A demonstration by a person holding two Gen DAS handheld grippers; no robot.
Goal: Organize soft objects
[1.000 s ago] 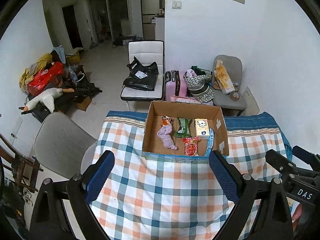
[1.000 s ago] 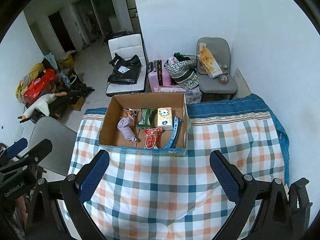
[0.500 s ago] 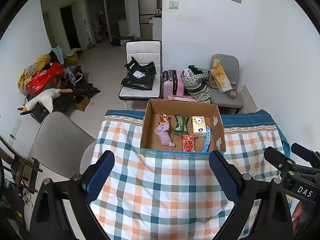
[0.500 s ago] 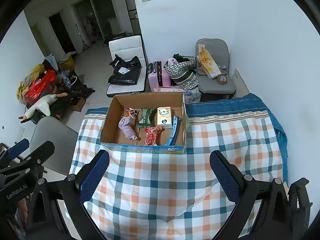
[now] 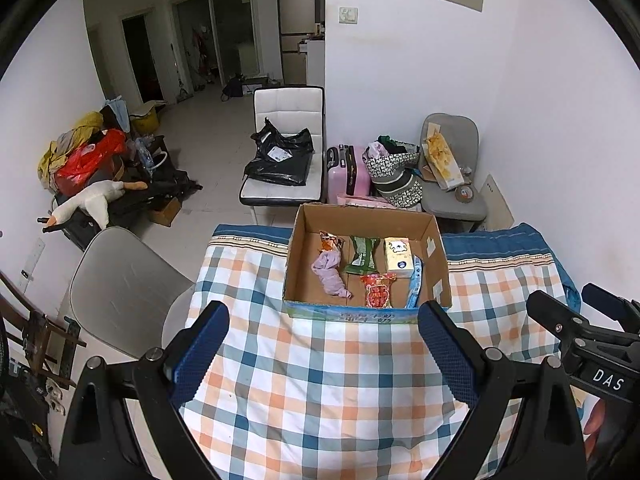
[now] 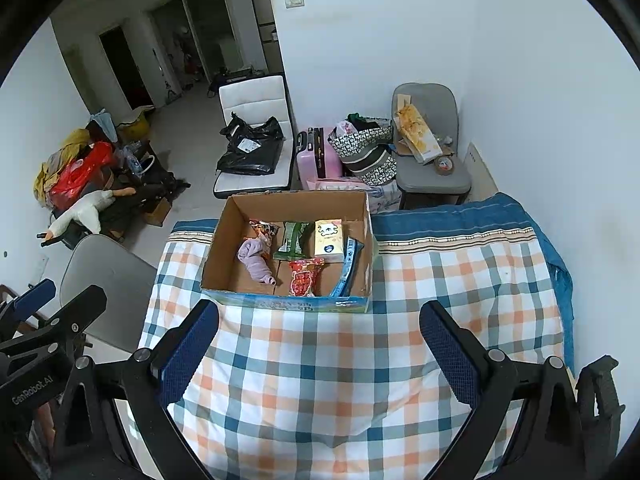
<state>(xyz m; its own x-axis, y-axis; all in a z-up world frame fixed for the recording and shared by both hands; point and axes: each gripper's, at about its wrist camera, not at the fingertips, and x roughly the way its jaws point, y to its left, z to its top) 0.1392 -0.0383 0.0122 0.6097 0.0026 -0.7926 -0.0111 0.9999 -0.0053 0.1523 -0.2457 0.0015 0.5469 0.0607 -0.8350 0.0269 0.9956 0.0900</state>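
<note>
An open cardboard box (image 5: 438,264) (image 6: 216,248) stands at the far side of a table under a checked cloth (image 5: 320,380) (image 6: 440,280). Inside lie a lilac soft cloth (image 5: 330,276) (image 6: 256,260), a green packet (image 5: 362,256) (image 6: 294,240), a yellow tissue pack (image 5: 398,258) (image 6: 330,240), a red snack bag (image 5: 376,292) (image 6: 304,278), an orange packet (image 5: 329,241) (image 6: 264,229) and a blue strip (image 5: 414,286) (image 6: 347,268). My left gripper (image 5: 324,354) and right gripper (image 6: 320,354) hover open over the near cloth, both empty.
A grey chair (image 5: 120,292) stands at the table's left. Beyond the table are a white chair with a black bag (image 5: 280,160), a pink suitcase (image 5: 348,172), patterned bags and a grey chair (image 5: 452,168). A pile of clothes and a plush goose (image 5: 88,204) lies by the left wall.
Both grippers have drawn back and up from the table, so the box looks smaller and farther. Both stay open and nothing in the box has moved.
</note>
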